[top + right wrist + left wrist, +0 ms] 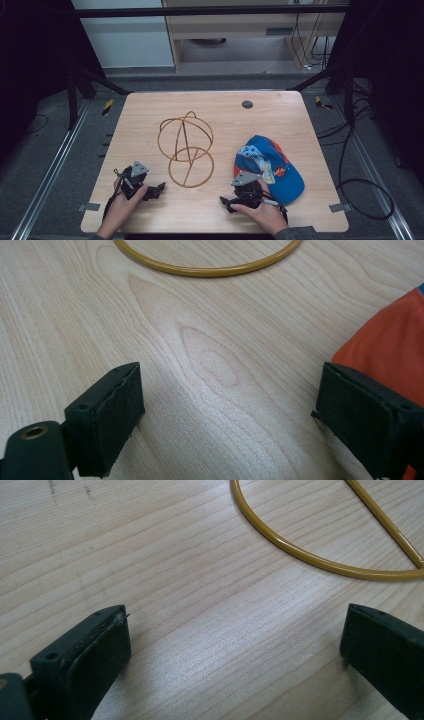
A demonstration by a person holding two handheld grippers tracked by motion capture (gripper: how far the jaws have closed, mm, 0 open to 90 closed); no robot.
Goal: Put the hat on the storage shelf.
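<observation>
Nearest, left hand-held gripper (159, 189) and right hand-held gripper (226, 202) rest on the wooden surface (280, 112), jaws wide apart, empty. Blue-and-orange cap (272, 167) just right of the right one. Farther, centre: yellow wire frame (186, 149).

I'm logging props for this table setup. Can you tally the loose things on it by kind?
Wire stand: 1
Cap: 1
Total: 2
</observation>
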